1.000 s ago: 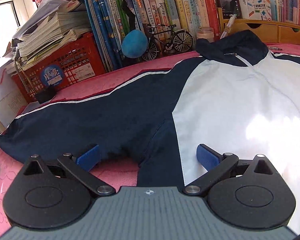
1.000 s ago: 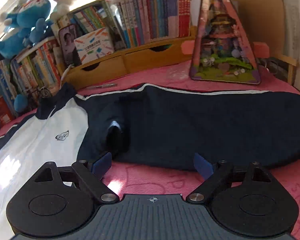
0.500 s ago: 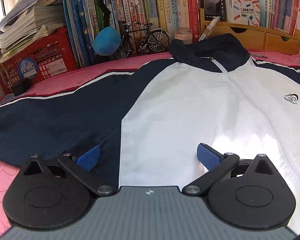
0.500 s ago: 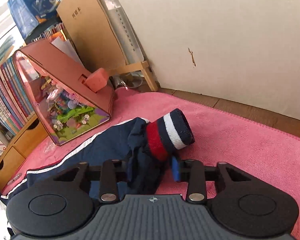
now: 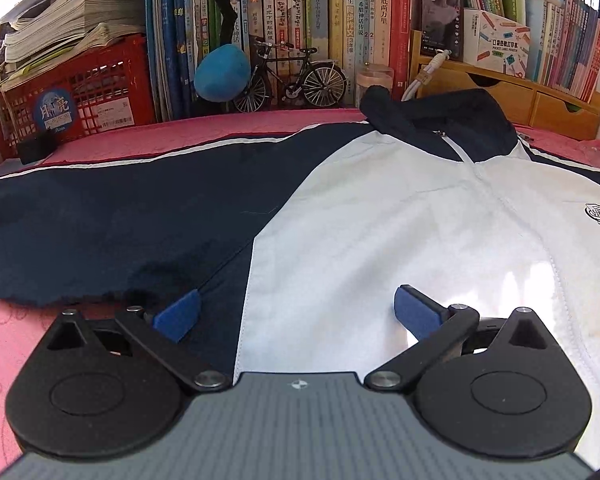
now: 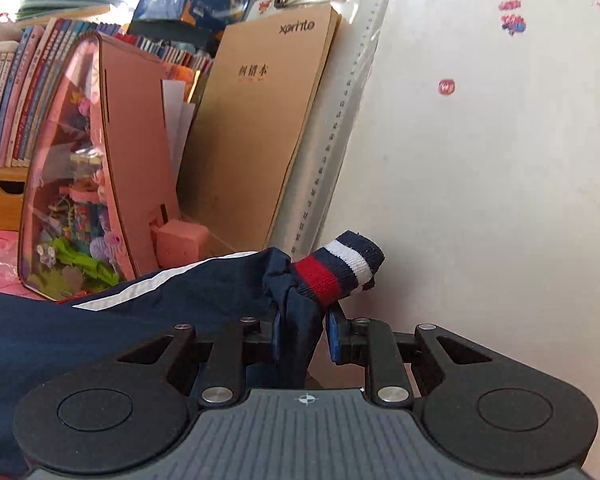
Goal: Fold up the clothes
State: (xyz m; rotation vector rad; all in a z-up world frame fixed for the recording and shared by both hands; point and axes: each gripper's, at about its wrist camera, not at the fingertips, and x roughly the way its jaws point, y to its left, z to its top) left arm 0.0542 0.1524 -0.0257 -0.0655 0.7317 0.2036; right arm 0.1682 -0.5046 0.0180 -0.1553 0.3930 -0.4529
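A navy and white zip jacket [image 5: 380,220] lies flat on the pink cloth, collar toward the books. My left gripper [image 5: 296,312] hovers open over its lower body, one blue pad above the navy side panel, the other above the white front. In the right wrist view the navy sleeve [image 6: 100,320] runs in from the left and is lifted at its end. My right gripper [image 6: 302,334] is closing on the bunched fabric just behind the striped red, white and navy cuff [image 6: 336,268], and its pads press the cloth.
Books, a red crate [image 5: 84,92], a model bicycle [image 5: 296,80] and wooden drawers [image 5: 540,100] line the back edge. A pink triangular display house [image 6: 92,168], a brown notebook [image 6: 260,120] and a white wall [image 6: 480,160] stand close behind the cuff.
My right gripper swung right along the sleeve, closed on its cuff end and lifted it toward the wall. The left view shifted slightly right; its jaws stayed wide.
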